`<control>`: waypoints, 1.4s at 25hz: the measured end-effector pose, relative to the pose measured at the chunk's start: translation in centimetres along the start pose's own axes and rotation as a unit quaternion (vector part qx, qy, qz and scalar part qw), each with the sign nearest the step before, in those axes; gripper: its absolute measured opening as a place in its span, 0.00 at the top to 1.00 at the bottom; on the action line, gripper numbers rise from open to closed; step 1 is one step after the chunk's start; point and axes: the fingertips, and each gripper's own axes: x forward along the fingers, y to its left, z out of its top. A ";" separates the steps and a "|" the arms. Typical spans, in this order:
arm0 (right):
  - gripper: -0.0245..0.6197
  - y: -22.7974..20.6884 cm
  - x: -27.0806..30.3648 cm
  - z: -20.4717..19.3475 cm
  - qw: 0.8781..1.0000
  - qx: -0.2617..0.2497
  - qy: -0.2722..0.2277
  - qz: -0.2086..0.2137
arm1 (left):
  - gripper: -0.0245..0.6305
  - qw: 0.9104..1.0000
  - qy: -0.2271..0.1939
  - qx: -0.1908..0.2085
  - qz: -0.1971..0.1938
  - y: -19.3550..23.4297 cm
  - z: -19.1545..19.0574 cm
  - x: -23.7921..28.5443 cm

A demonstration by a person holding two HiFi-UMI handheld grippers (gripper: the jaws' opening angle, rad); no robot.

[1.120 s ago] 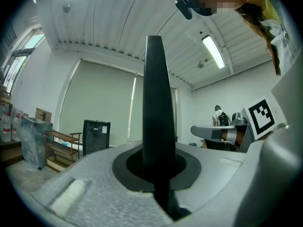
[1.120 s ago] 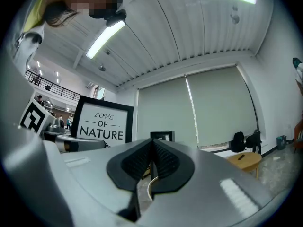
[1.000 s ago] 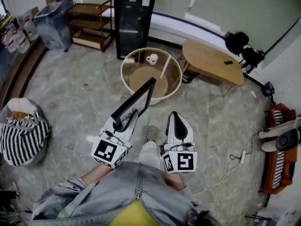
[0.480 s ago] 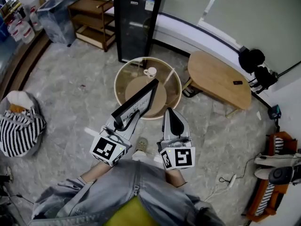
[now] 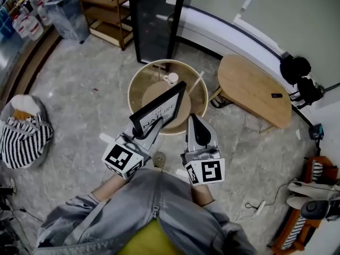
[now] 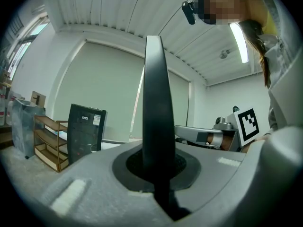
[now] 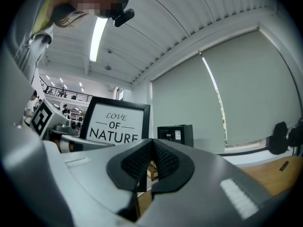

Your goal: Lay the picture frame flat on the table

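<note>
A black picture frame [image 5: 159, 110] with white printed matting stands up from my left gripper [image 5: 142, 135], which is shut on its lower edge. In the left gripper view the frame [image 6: 158, 122] shows edge-on between the jaws. From the right gripper view its face [image 7: 115, 125] reads "LOVE OF NATURE". My right gripper [image 5: 196, 132] is shut with nothing in it, beside the frame on the right. Both hover at the near rim of a round glass-topped table [image 5: 139, 83], over the floor.
A white mug [image 5: 171, 78] stands on the round table's far side. A black cabinet [image 5: 155, 20] is behind it, and an oval wooden table [image 5: 254, 92] at the right. A striped bag [image 5: 24, 139] lies on the floor at left, and a wooden shelf [image 5: 111, 15] stands far left.
The person has stepped toward the round table. Both grippers and the frame are now closer to it, with the frame's top over the tabletop. The grip is unchanged.
</note>
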 end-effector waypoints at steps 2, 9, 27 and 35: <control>0.97 -0.2 0.4 -0.3 1.000 0.003 0.002 0.007 | 0.94 1.000 0.004 -0.006 -0.004 0.3 -0.2 0.6; 0.90 -1.1 3.0 -1.4 1.000 0.007 0.018 0.010 | 0.94 0.999 0.015 -0.015 -0.037 1.7 0.2 2.8; 0.78 -4.8 8.0 -9.9 0.995 0.036 0.095 0.012 | 0.94 0.981 0.043 -0.054 -0.181 5.9 -4.9 9.1; 0.77 -4.8 9.2 -15.9 0.992 0.041 0.113 0.025 | 0.94 0.969 0.056 -0.064 -0.231 7.8 -10.5 9.9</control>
